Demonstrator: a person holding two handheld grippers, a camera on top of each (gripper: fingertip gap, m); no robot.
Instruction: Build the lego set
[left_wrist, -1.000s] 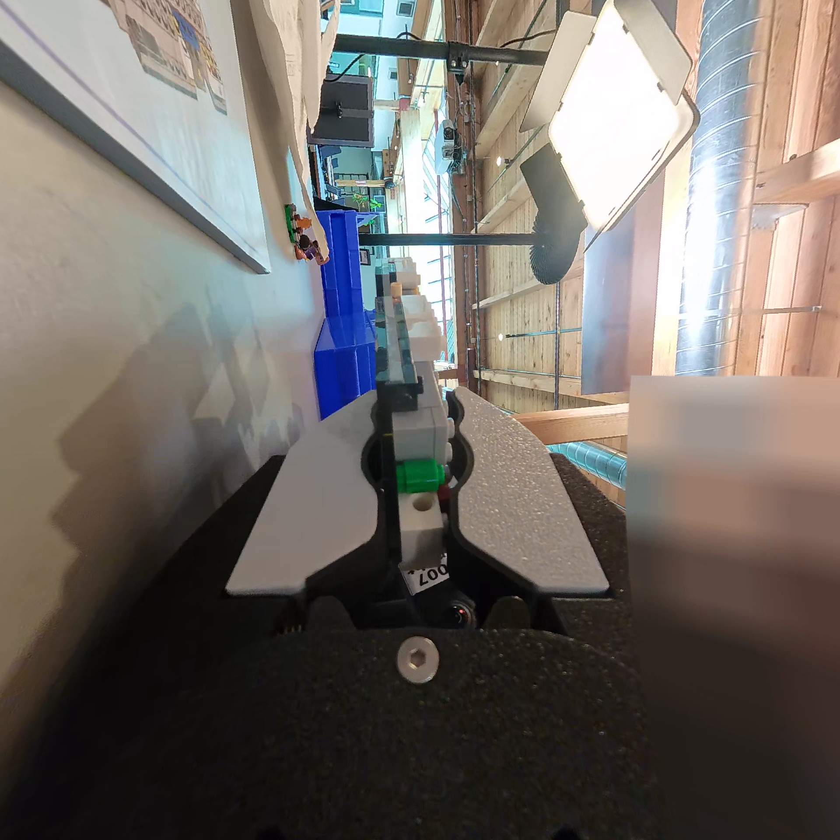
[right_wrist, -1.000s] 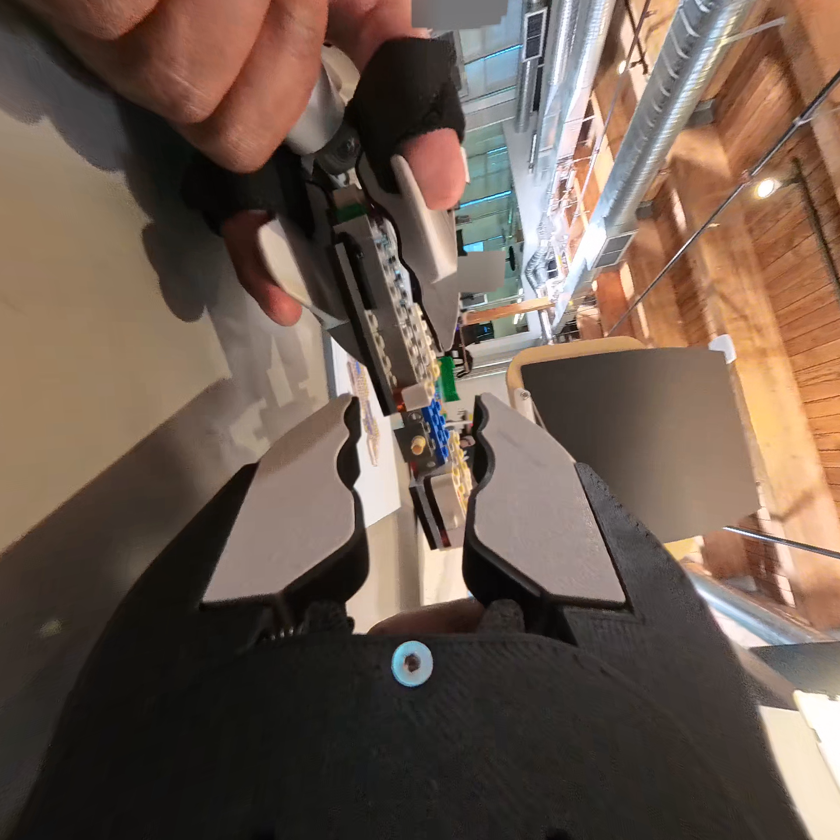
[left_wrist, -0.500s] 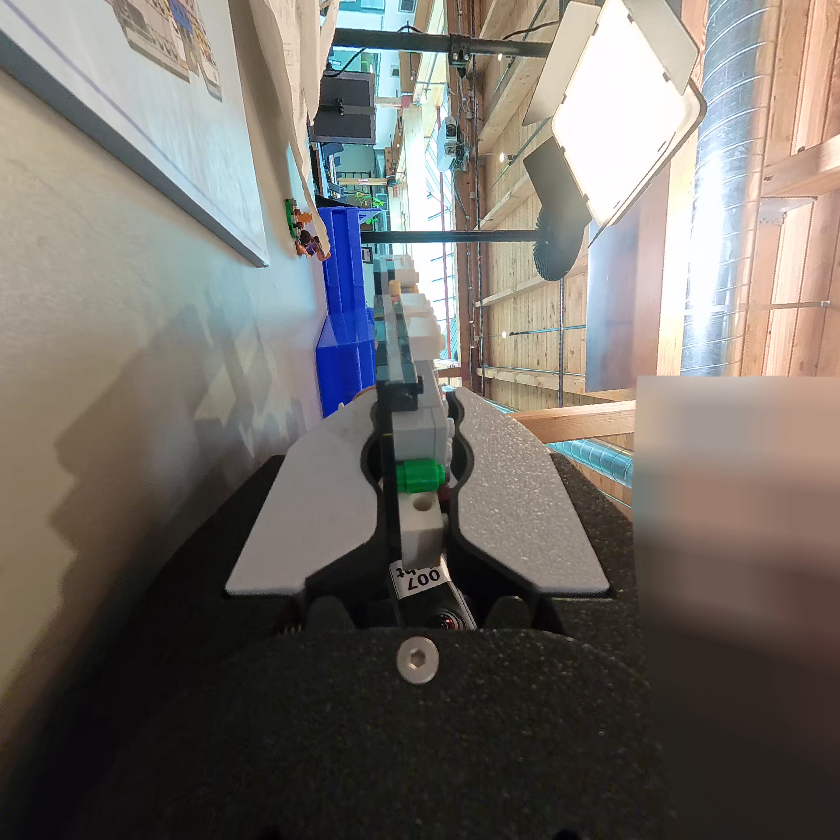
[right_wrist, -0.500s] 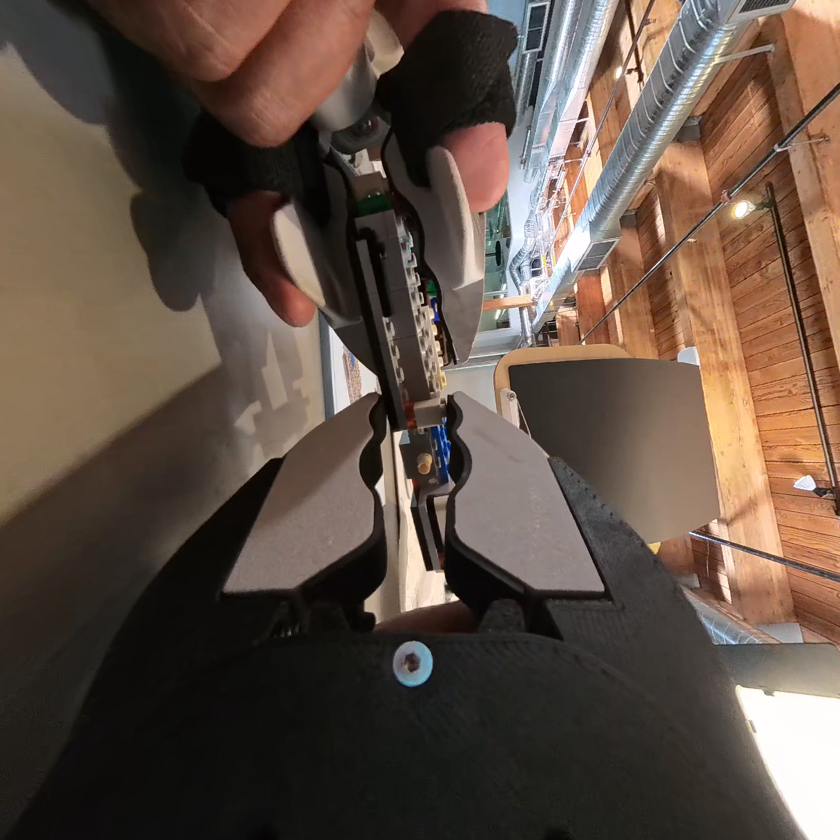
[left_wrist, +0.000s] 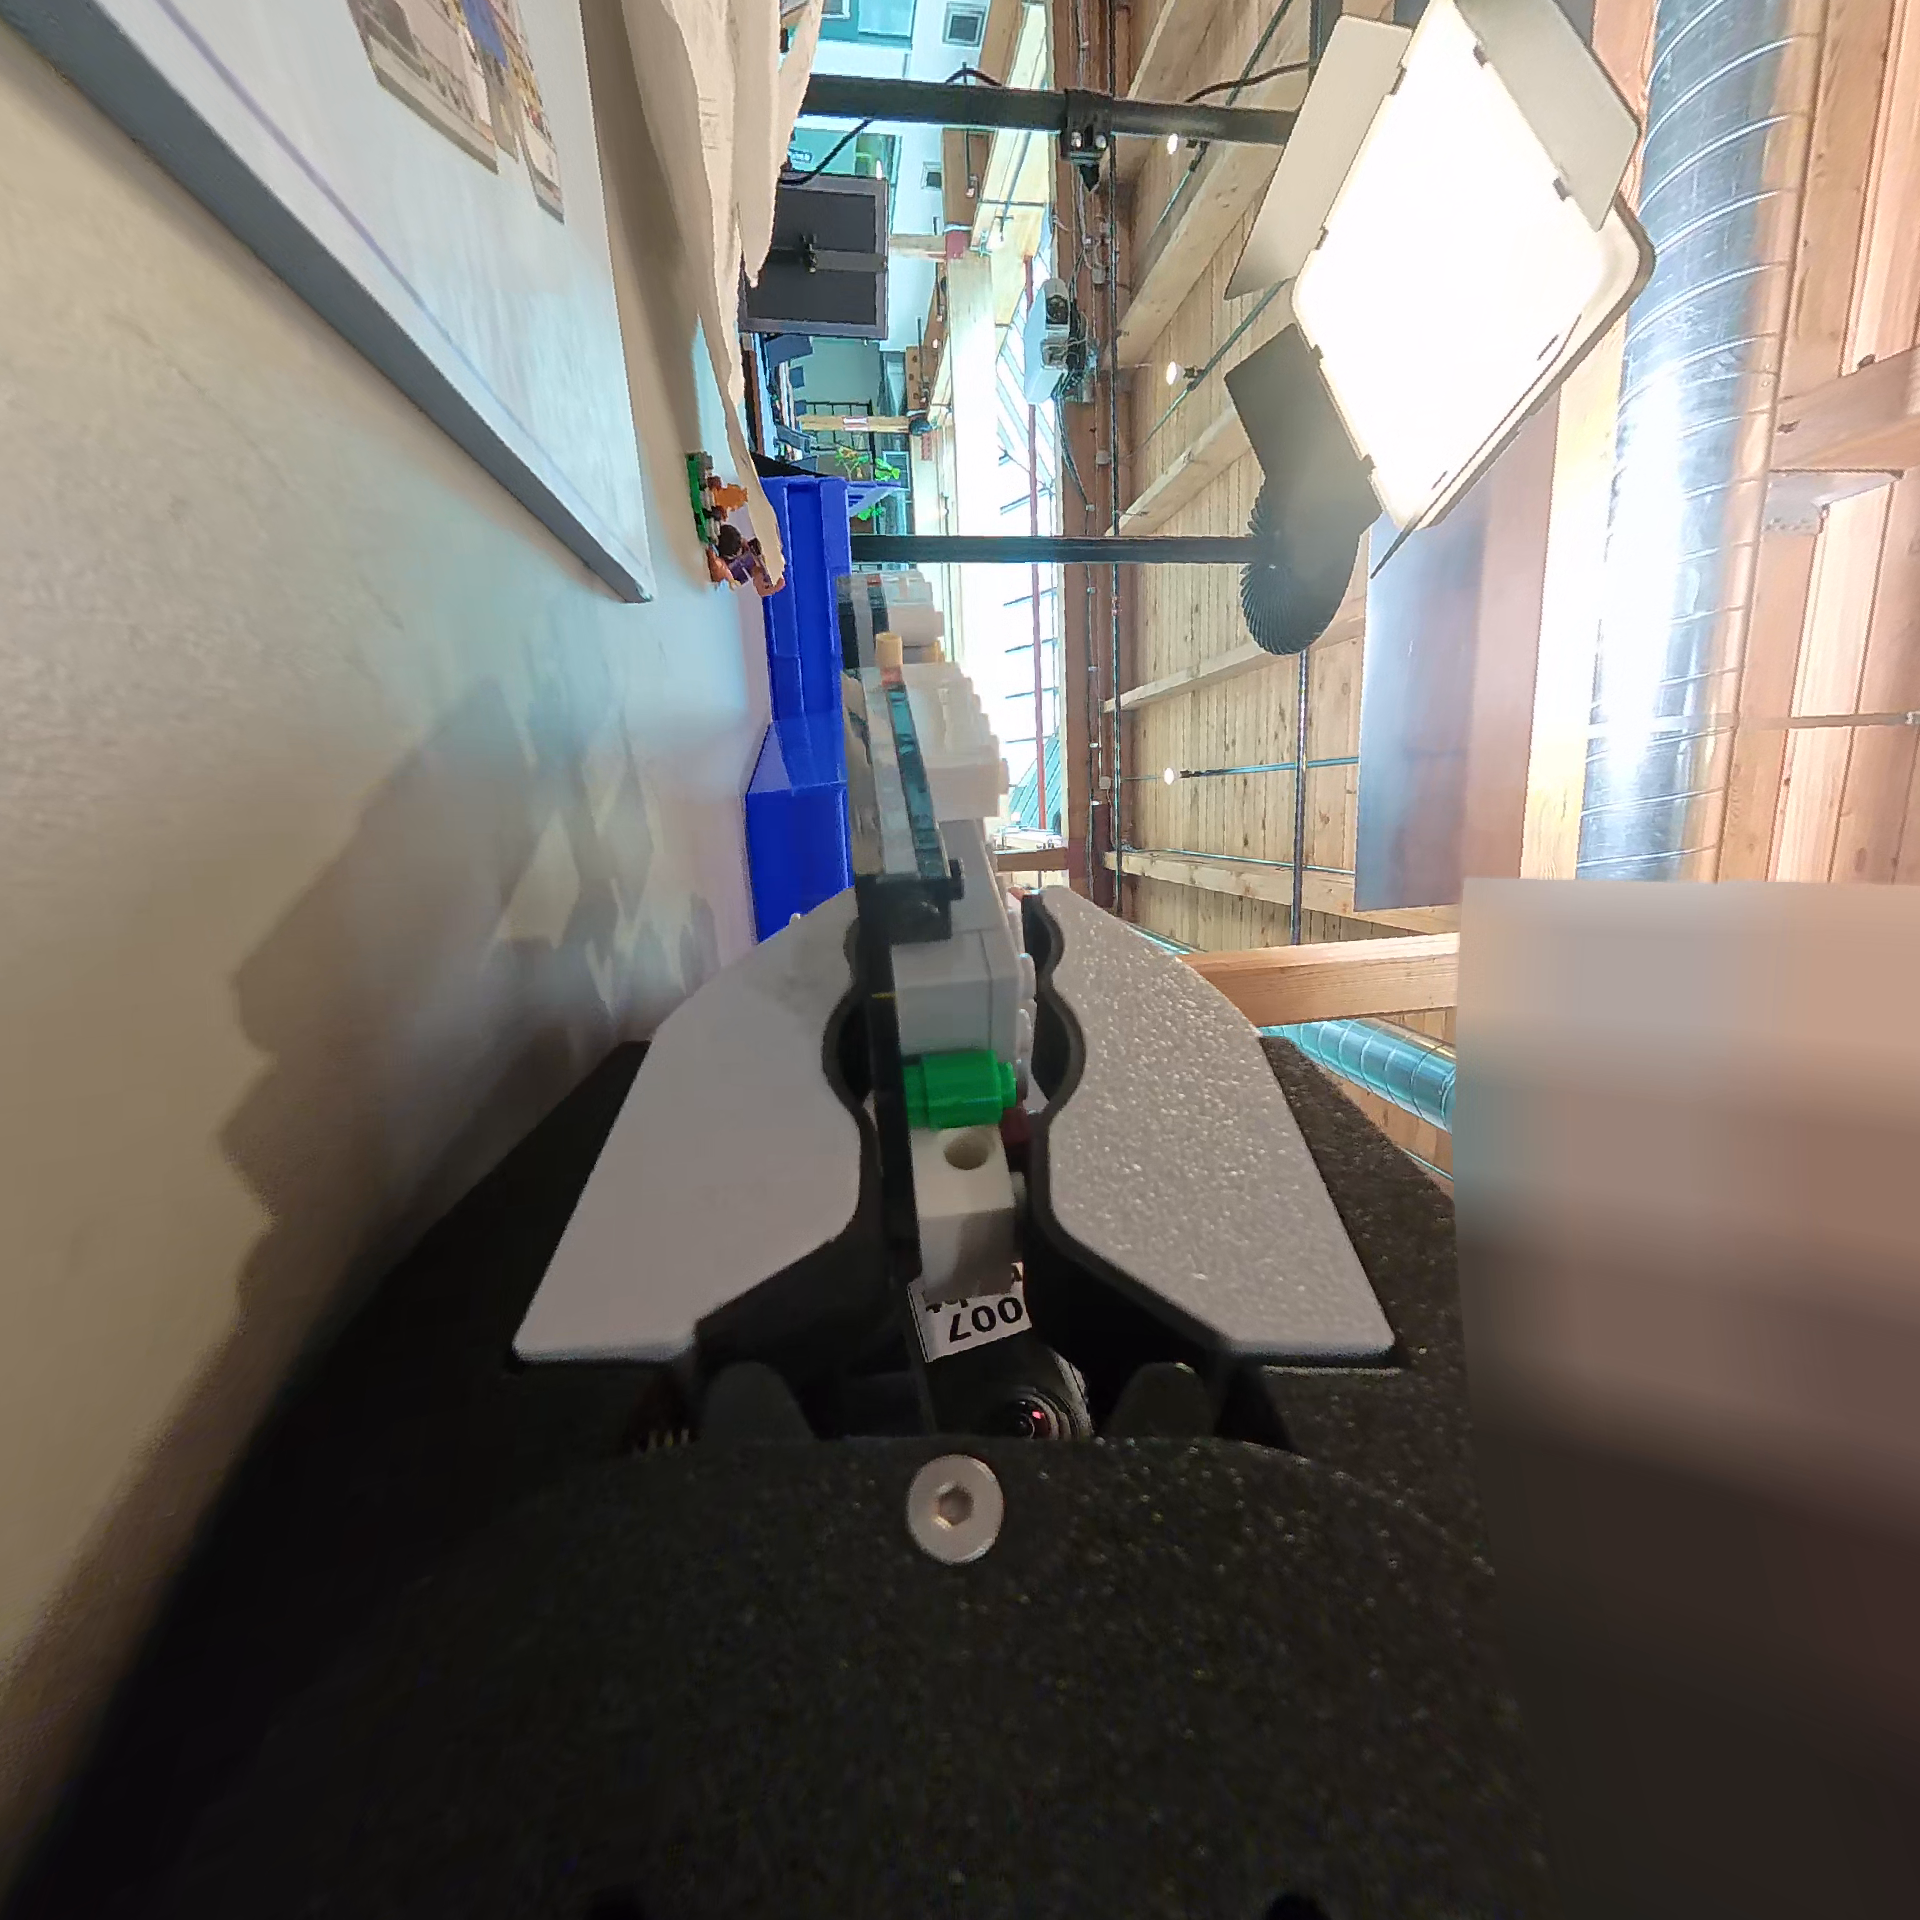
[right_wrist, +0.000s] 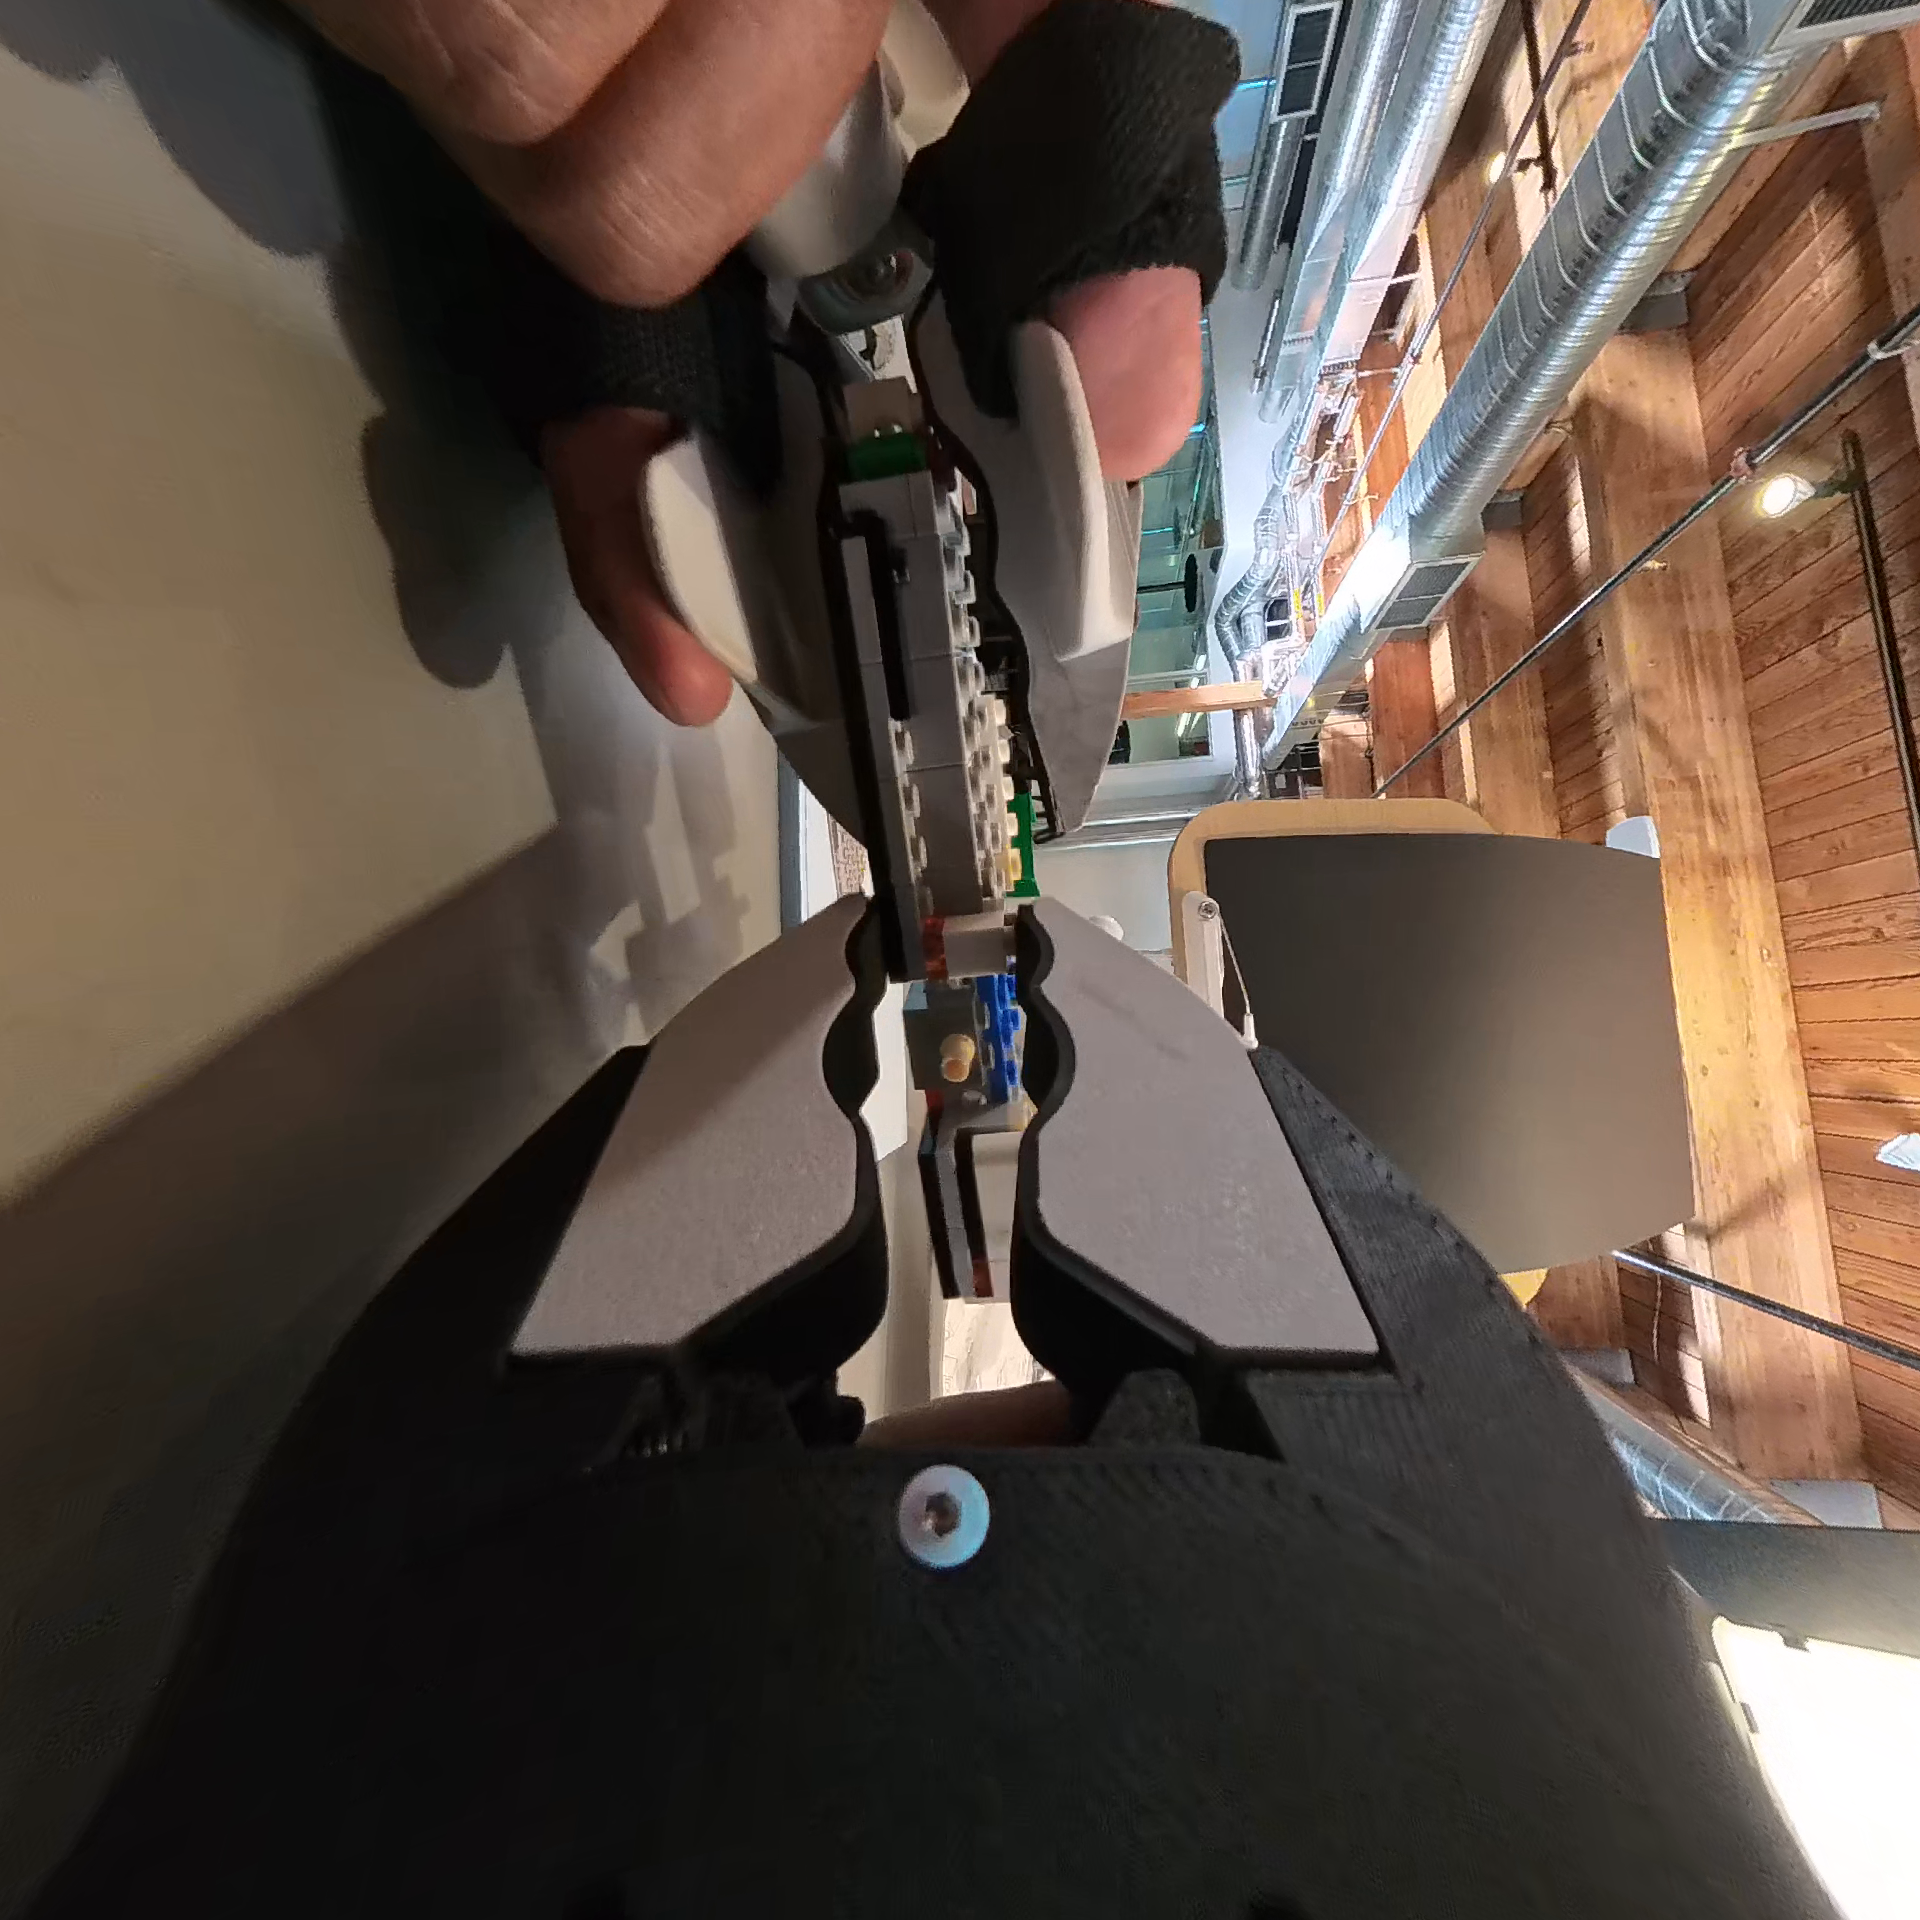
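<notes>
I see the pale tabletop (left_wrist: 260, 727) running along the left of both claws, with a blue bin (left_wrist: 795, 790) standing on it ahead of my left claw (left_wrist: 940, 925) and a large lit lamp panel (left_wrist: 1455, 260) up to its right. A black-backed chair (right_wrist: 1455, 1039) stands just to the right of my right claw (right_wrist: 945, 935). A long toy-brick model (left_wrist: 935, 831), grey and white on a black base with a green piece near its rear, is clamped lengthwise in my left claw, both pads pressed to its sides, and reaches well forward past the tips. In the right wrist view a gloved hand (right_wrist: 727, 156) grips that left claw from above, and the model's far end (right_wrist: 961, 940) comes down into my right claw, whose narrow tips pinch it from both sides. A smaller blue-and-grey brick cluster (right_wrist: 971, 1049) shows in the gap behind those tips; whether the pads touch it, I cannot tell.
</notes>
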